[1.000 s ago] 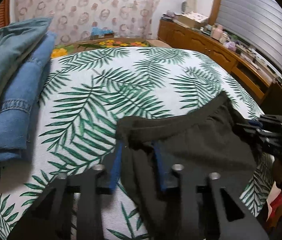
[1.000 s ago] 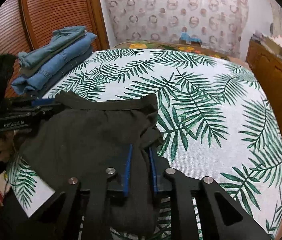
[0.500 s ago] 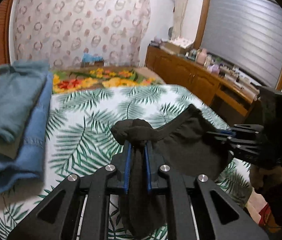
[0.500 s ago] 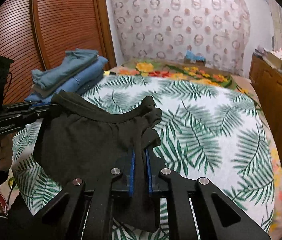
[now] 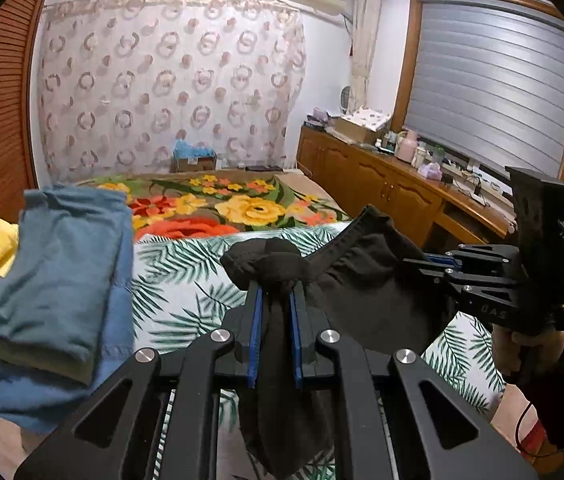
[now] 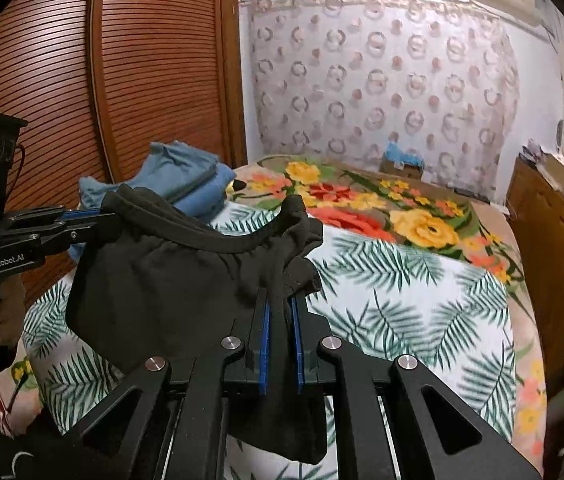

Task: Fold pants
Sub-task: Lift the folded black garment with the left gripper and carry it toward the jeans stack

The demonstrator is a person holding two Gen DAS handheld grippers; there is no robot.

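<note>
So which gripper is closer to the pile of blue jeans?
Left. The left gripper is right beside the pile of blue jeans; the right gripper sits farther across the black pants.

Wrist views, seemingly sharing bed

Your work surface is a bed covered with a white sheet printed with green palm leaves. Past the sheet's far edge, a blanket with big yellow and red flowers lies across the bed toward the curtained wall. On the bed's left side, beside the wooden slatted doors, you have a stack of folded blue clothes; its bottom layers are hard to tell apart.
</note>
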